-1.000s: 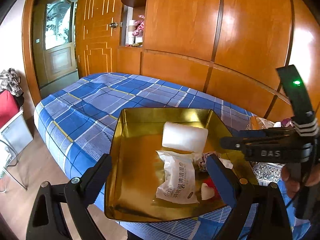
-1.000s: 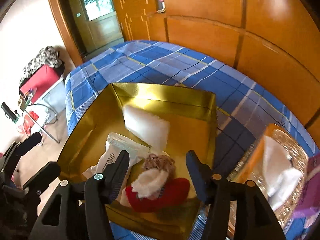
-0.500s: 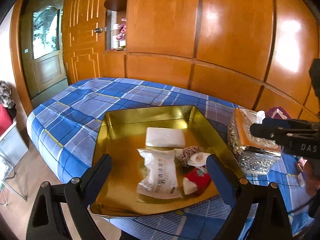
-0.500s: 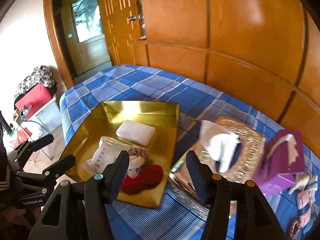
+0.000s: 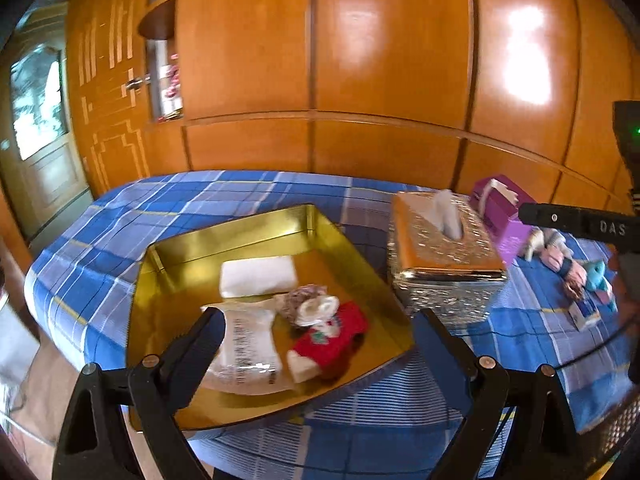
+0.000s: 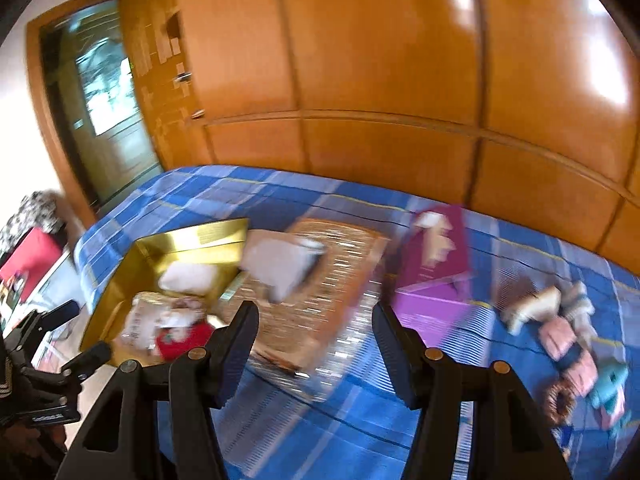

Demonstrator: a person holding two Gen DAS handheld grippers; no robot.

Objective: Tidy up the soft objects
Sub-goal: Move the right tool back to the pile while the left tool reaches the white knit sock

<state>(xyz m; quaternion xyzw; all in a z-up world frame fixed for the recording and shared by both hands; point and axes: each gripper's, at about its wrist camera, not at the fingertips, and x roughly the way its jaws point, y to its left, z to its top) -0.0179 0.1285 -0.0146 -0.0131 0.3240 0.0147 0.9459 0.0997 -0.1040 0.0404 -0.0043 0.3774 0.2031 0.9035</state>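
Observation:
A gold tray (image 5: 240, 228) sits on the blue plaid cloth and holds a white pad (image 5: 258, 276), a wipes packet (image 5: 248, 344), a scrunchie (image 5: 296, 300) and a red sock (image 5: 332, 344). My left gripper (image 5: 318, 320) hovers open over the tray's near edge, with nothing between its fingers. The right wrist view is blurred. In it my right gripper (image 6: 315, 310) is open and empty above the tissue box (image 6: 320, 280), with the tray (image 6: 192, 236) to its left. Loose pink socks (image 6: 560, 336), a brown scrunchie (image 6: 560, 400) and a teal item (image 6: 610, 388) lie at the right.
An ornate tissue box (image 5: 440, 248) and a purple box (image 5: 500, 212) stand right of the tray. A wooden wall of panels runs behind the table. The other gripper's body (image 5: 580, 224) reaches in from the right edge. A door and a red bin (image 6: 28, 256) are at far left.
Both views have swung to the right: the tray slid left in each, and the tissue box, purple box and loose soft items came into view. Both grippers stayed open and empty.

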